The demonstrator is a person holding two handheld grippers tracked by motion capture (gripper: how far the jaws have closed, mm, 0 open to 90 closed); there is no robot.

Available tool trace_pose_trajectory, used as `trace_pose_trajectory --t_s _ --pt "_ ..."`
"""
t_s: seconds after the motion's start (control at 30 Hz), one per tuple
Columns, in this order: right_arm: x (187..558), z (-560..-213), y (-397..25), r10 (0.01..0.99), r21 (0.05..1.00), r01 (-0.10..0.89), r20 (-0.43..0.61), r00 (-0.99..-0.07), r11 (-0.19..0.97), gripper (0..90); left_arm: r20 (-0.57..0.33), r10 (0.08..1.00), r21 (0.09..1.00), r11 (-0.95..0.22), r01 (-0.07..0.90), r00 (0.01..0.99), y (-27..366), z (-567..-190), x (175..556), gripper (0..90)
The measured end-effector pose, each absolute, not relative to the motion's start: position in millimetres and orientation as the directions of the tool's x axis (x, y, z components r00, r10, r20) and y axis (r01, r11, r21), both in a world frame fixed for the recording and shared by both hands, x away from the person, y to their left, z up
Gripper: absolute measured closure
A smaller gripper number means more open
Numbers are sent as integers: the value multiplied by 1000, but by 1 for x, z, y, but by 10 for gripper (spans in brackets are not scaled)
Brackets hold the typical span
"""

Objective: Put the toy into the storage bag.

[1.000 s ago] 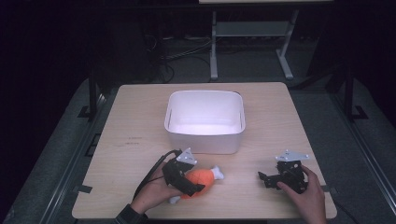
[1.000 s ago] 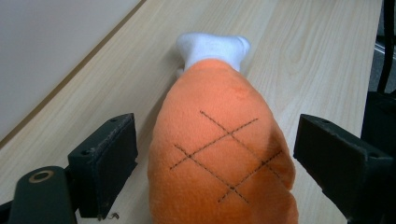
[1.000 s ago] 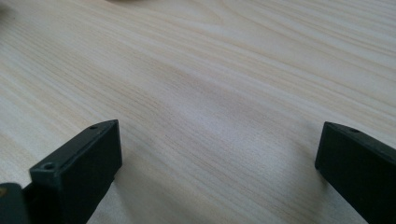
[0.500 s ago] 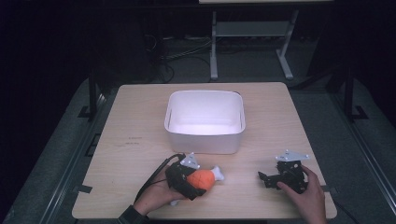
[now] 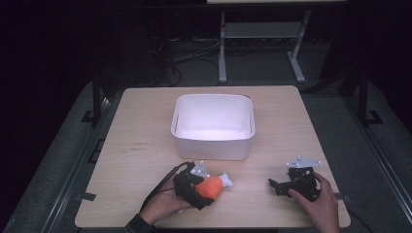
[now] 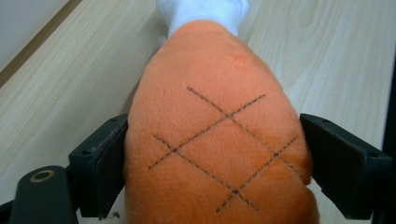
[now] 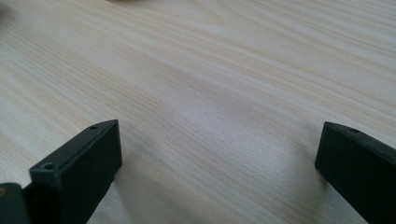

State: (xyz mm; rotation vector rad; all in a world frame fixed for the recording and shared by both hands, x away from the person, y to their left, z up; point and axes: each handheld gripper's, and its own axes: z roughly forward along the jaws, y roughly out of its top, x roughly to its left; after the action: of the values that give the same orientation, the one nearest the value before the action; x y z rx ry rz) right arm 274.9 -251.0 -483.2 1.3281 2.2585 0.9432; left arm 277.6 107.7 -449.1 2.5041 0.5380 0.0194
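Gripping the orange plush drumstick toy with its white fabric bone end [image 5: 214, 185], the left tongs [image 5: 194, 187] sit low over the pale wooden tabletop [image 5: 145, 126] near its front edge, just in front of the white rectangular plastic bin [image 5: 214, 127]; in the left gripper view the toy [image 6: 215, 140] fills the gap between the two black jaws, its orange sides pressed against both pads, one on each flank, so the tongs are clenched on it; the stitched dark criss-cross lines face the camera and the white end points away from the tongs, toward the far wood; in the high view that white end sticks out to the right of the left tongs, lying close to the tabletop; whether the toy's underside touches the wood cannot be told; the person's left hand [image 5: 163, 206] wraps the handle from below. Well apart to the right, the right tongs [image 5: 284, 184] rest near the tabletop's front right corner in the right hand [image 5: 318, 206]; in the right gripper view their jaws stand wide apart with bare wood [image 7: 210, 93] between them, released and holding nothing.
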Motion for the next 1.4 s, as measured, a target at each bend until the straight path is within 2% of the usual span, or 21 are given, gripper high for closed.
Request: trace_pose_trajectory --t_s 0.23,0.4,0.7,1.4 --pt "275 -483 -251 867 699 631 29 -497 337 0 -101 385 537 -755 376 917 107 -450 277 141" --pt "275 -483 -251 868 699 631 30 -496 337 0 -100 382 542 -753 373 919 108 -449 278 193" --pt "275 -483 -251 868 699 631 30 -496 337 0 -114 369 549 -750 368 922 112 -446 280 235" --pt "275 -483 -251 868 699 631 30 -496 337 0 -124 287 579 -757 304 950 118 -432 282 235"
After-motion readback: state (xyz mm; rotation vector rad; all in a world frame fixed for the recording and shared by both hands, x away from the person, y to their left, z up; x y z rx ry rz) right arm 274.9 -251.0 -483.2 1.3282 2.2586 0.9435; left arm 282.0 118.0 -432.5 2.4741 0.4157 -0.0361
